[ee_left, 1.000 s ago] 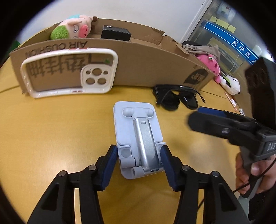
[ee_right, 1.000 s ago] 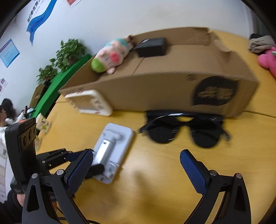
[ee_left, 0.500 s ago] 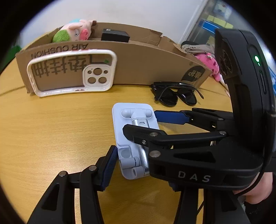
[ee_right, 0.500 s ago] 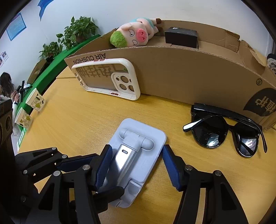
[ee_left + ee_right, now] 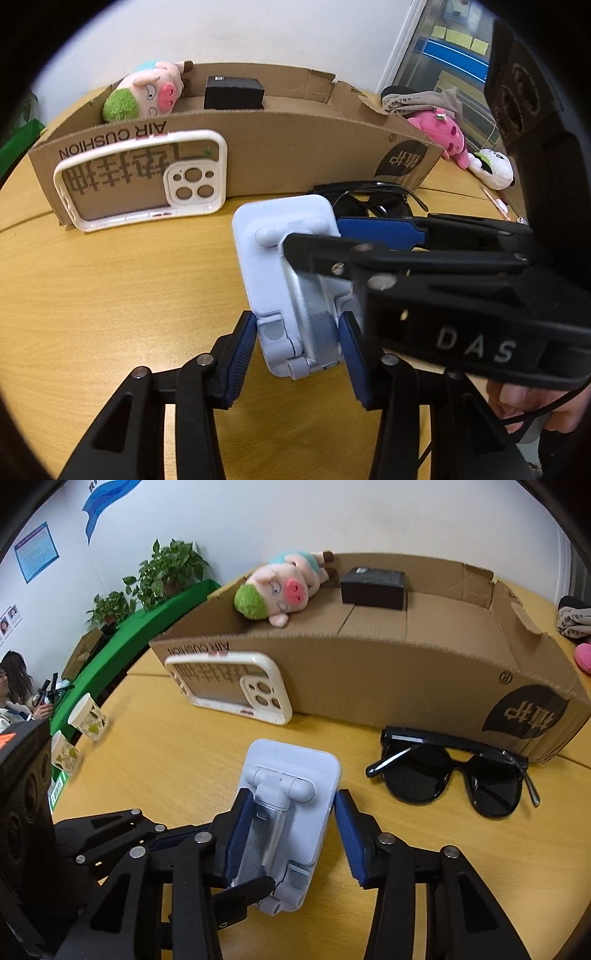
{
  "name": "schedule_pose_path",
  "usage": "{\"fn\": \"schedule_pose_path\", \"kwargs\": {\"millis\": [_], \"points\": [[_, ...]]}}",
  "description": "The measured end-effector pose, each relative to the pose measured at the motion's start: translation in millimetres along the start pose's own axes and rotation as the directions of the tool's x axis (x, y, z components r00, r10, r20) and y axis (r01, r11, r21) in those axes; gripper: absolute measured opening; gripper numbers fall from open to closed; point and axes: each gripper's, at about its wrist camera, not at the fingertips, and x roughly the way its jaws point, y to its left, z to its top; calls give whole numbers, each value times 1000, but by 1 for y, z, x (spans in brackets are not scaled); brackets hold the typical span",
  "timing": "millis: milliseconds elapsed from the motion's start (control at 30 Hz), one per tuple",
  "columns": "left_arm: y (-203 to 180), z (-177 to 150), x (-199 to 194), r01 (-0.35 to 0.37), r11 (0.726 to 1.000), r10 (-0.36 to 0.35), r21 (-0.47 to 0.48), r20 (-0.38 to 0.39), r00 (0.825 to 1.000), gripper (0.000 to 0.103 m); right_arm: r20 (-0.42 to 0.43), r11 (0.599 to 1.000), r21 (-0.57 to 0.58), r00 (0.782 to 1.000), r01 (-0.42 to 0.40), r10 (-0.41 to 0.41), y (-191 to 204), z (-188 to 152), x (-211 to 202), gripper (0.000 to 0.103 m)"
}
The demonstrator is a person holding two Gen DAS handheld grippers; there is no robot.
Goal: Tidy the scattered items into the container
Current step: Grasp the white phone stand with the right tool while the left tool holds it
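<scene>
While both grippers crowd round the same object, the white folding phone stand (image 5: 284,258) lies on its back on the yellow wooden table (image 5: 110,295), a little in front of the cardboard box (image 5: 295,147) that serves as the container. The left gripper (image 5: 299,350) has its blue pads against the two sides of the stand's lower end, and its jaws are closing on it. The right gripper (image 5: 288,827) reaches in across it, straddling the stand's middle; its jaws are closing too. Its left pad looks pressed to the stand's edge, while I cannot tell whether its right pad has quite met the other side.

Black sunglasses (image 5: 454,771) lie folded open on the table just beside the stand, close against the box's front wall. A white phone case (image 5: 232,690) leans upright against that same wall, nearer the box's other end. Inside the box, a pig plush (image 5: 284,587) with green hair rests against the far wall, with a small black box (image 5: 373,587) beside it. A pink plush (image 5: 443,136) and a panda plush (image 5: 495,170) sit on the table past the box's end. Paper cups (image 5: 88,720) stand at the table's edge.
</scene>
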Motion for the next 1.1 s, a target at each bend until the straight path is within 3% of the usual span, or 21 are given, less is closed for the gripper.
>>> {"fn": "schedule_pose_path", "kwargs": {"millis": [133,367,433,467,500,533,567,600,667,700,733,800,1100], "points": [[-1,3,2,-6,1000,6,-2,-6,1000,43,2,1000,5,1000,-10,10,-3,5,-2,36],[3,1,8,16,999,-18,-49,-33,999,44,-81,997,61,995,-55,60,-14,-6,20,36],[6,-1,9,29,997,-32,-78,-36,999,45,-84,997,51,995,-55,59,-11,-6,21,46],[8,-2,11,26,995,-31,-95,-50,998,53,-86,997,45,994,-58,62,-10,-6,22,60],[9,-3,13,15,994,-22,-105,-65,998,68,-95,998,38,994,-47,50,-8,-5,24,69],[9,-5,14,1,993,-8,-115,-62,998,73,-111,999,29,993,-32,35,-7,-6,27,82],[10,-7,13,-16,993,9,-117,-58,998,80,-127,999,23,991,-27,29,-7,-6,32,82],[9,-8,13,-31,993,25,-117,-51,998,80,-133,1000,16,991,-24,26,-7,-8,35,83],[7,-10,14,-25,993,20,-116,-40,999,77,-116,1000,-14,993,0,-2,-3,-12,36,81],[5,-10,15,-19,995,15,-103,-35,999,62,-107,999,-33,994,15,-19,-1,-13,36,78],[3,-10,15,12,995,-15,-99,-32,999,53,-97,999,-45,995,26,-30,0,-14,36,67],[0,-10,16,16,995,-20,-99,-37,999,53,-91,1000,-27,996,11,-13,-4,-15,35,60],[-17,-10,9,-24,1000,24,-13,-6,1000,47,-44,1000,29,999,3,-2,-10,-18,18,55]]}}
